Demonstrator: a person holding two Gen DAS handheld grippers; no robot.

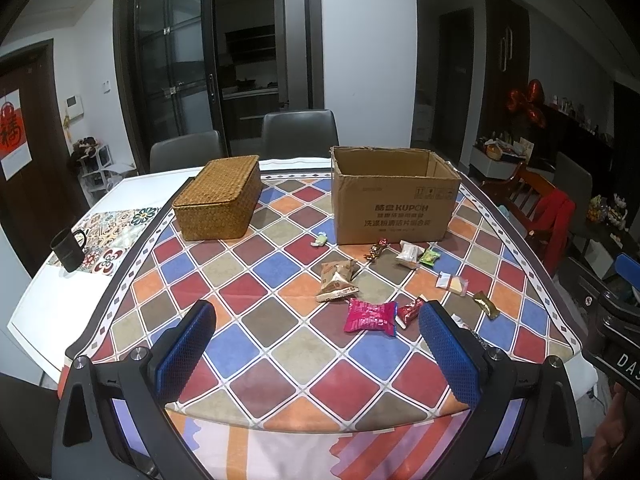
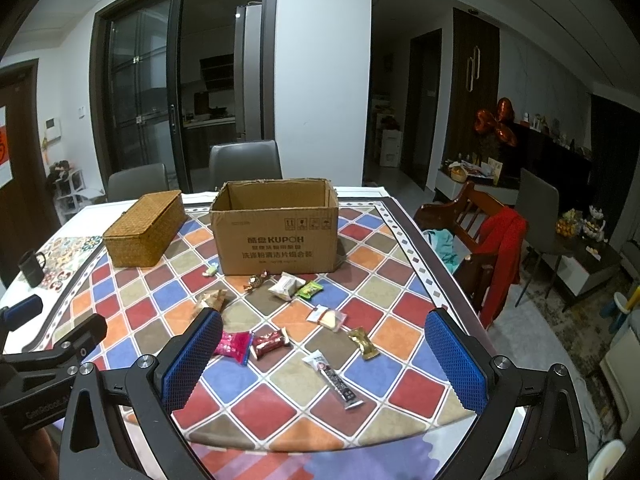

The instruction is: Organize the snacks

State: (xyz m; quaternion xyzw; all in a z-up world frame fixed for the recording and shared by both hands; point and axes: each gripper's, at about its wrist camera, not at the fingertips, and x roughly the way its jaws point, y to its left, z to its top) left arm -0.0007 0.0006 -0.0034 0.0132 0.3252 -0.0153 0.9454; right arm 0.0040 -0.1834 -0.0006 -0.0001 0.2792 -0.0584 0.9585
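Note:
Several wrapped snacks lie scattered on the checkered tablecloth in front of an open cardboard box (image 1: 394,196) (image 2: 276,228). Among them are a pink packet (image 1: 370,317) (image 2: 234,345), a small red packet (image 1: 409,311) (image 2: 272,342), tan packets (image 1: 338,280), a gold packet (image 2: 363,343) and a long dark bar (image 2: 336,380). My left gripper (image 1: 316,356) hovers open above the near table edge, short of the pink packet. My right gripper (image 2: 324,360) is open too, with the dark bar lying between its spread fingers on the table below.
A lidded wicker basket (image 1: 218,202) (image 2: 142,230) stands left of the box. A dark mug (image 1: 68,249) sits at the far left on a patterned mat. Grey chairs stand behind the table, and a wooden chair with a red garment (image 2: 500,256) is at the right.

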